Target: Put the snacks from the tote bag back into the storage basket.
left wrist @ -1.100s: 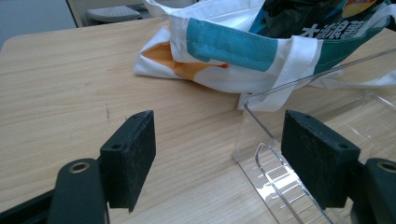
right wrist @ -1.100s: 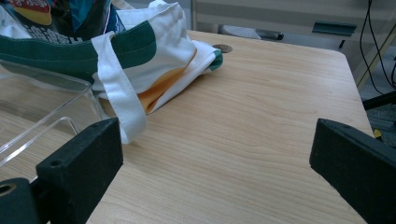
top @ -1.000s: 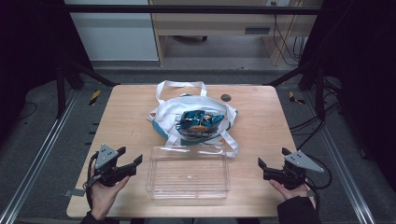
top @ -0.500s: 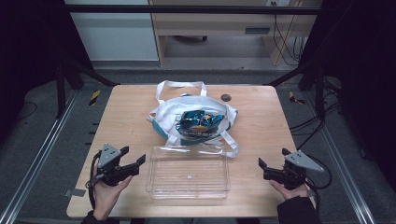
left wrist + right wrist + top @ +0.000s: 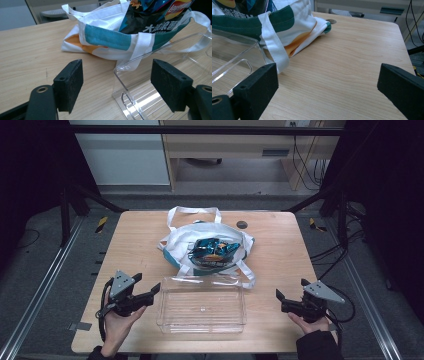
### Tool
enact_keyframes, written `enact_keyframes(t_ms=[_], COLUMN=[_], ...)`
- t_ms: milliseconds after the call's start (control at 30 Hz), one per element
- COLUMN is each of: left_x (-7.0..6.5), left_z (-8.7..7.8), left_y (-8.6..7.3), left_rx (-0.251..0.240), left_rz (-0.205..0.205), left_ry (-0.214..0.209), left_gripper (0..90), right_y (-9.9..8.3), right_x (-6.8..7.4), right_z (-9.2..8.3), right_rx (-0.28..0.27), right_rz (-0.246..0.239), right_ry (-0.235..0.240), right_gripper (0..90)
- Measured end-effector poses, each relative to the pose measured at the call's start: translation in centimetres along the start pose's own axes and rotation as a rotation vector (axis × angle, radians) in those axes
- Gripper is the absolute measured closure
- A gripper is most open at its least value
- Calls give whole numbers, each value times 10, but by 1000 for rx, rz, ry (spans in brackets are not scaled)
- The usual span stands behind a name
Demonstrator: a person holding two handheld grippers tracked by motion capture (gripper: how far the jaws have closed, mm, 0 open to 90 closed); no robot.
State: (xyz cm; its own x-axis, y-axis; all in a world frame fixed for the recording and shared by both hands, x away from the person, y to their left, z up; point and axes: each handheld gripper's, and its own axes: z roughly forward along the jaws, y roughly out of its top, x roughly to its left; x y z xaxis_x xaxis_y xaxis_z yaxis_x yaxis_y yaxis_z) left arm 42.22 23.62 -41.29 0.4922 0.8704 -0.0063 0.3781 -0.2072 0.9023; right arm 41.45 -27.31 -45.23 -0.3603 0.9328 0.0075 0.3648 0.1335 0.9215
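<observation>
A white tote bag [image 5: 220, 234] with teal trim lies at the middle of the wooden table [image 5: 140, 240], with dark blue snack packets [image 5: 212, 249] in its mouth. In front of it stands an empty clear plastic bin [image 5: 202, 307]. My left gripper [image 5: 146, 284] is open just left of the bin. In the left gripper view the bin's near corner [image 5: 125, 87] sits between the jaws of that gripper [image 5: 117, 85], with the bag [image 5: 107, 37] and a chip packet [image 5: 155, 22] beyond. My right gripper [image 5: 291, 289] is open to the right of the bin, above bare wood [image 5: 328, 87].
A small dark round disc [image 5: 242, 224] lies on the table behind the bag, also seen in the right gripper view [image 5: 331, 21]. The bag's straps [image 5: 192, 211] trail toward the far edge and another strap [image 5: 274, 45] lies by the bin [image 5: 234, 57]. Black frame posts flank the table.
My left gripper has edged slightly toward the clear bin. The right gripper, the bag and the bin have barely moved.
</observation>
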Motion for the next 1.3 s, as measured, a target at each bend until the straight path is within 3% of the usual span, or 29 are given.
enact_keyframes(t_ms=[1300], left_x=[-27], left_z=[20], left_y=[39], left_rx=[-44], left_rz=[34], left_ry=[-59], left_gripper=[265], right_y=[-1], right_x=[2], right_z=[2], right_rx=[21], right_rz=[-7], right_ry=[0], right_gripper=[38])
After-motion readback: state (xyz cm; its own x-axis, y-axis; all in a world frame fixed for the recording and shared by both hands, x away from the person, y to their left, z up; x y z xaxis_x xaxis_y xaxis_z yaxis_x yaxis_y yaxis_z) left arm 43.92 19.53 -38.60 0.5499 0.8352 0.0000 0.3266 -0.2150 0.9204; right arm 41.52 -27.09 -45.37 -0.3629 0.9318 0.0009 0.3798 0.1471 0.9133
